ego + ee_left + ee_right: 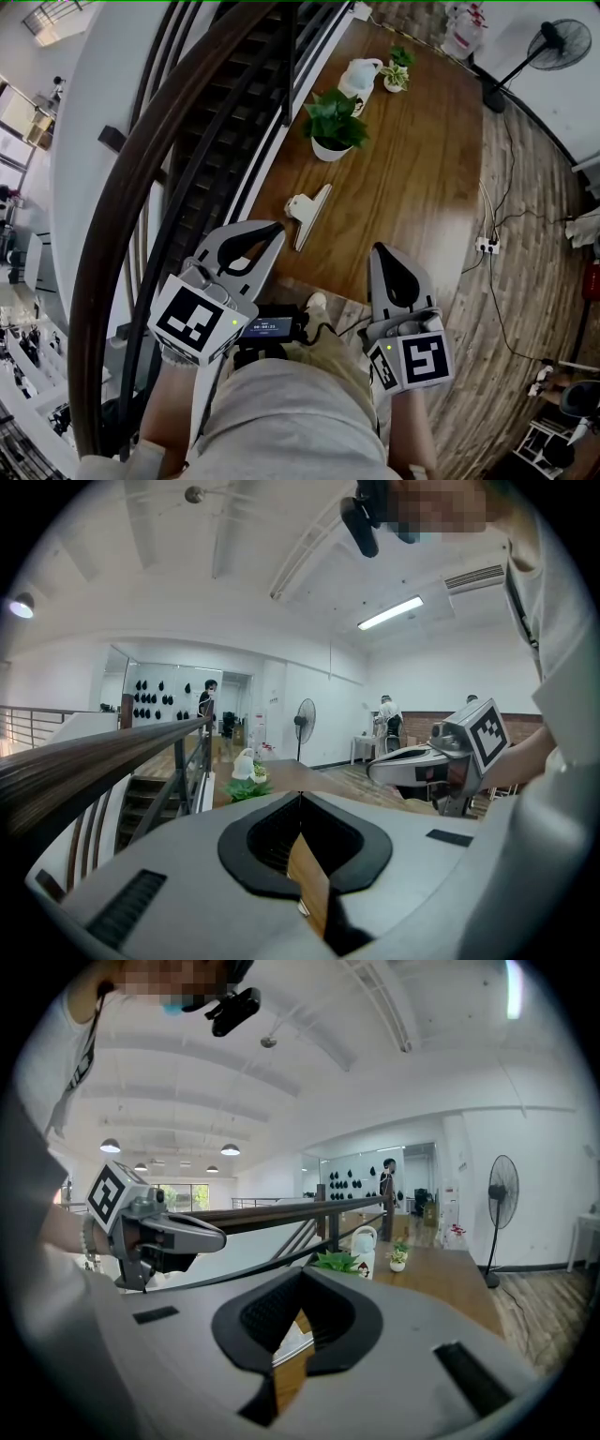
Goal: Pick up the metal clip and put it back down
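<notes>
The metal clip (307, 212) lies flat on the wooden table (412, 178), silver, with its long handles pointing toward me. My left gripper (274, 229) hovers just short of the table's near edge, its tip a little below and left of the clip; its jaws are shut with nothing in them. My right gripper (380, 250) is to the right at about the same height, also shut and empty. In the left gripper view the left gripper (300, 795) shows closed jaws, with the right gripper (441, 761) beside it. In the right gripper view the right gripper (302, 1270) shows the same.
A leafy plant in a white pot (333, 128) stands beyond the clip, with a white watering can (360, 75) and a small plant (398, 73) farther back. A dark handrail (141, 234) and stairs run along the left. A fan (553, 45) and a power strip (487, 246) are on the floor to the right.
</notes>
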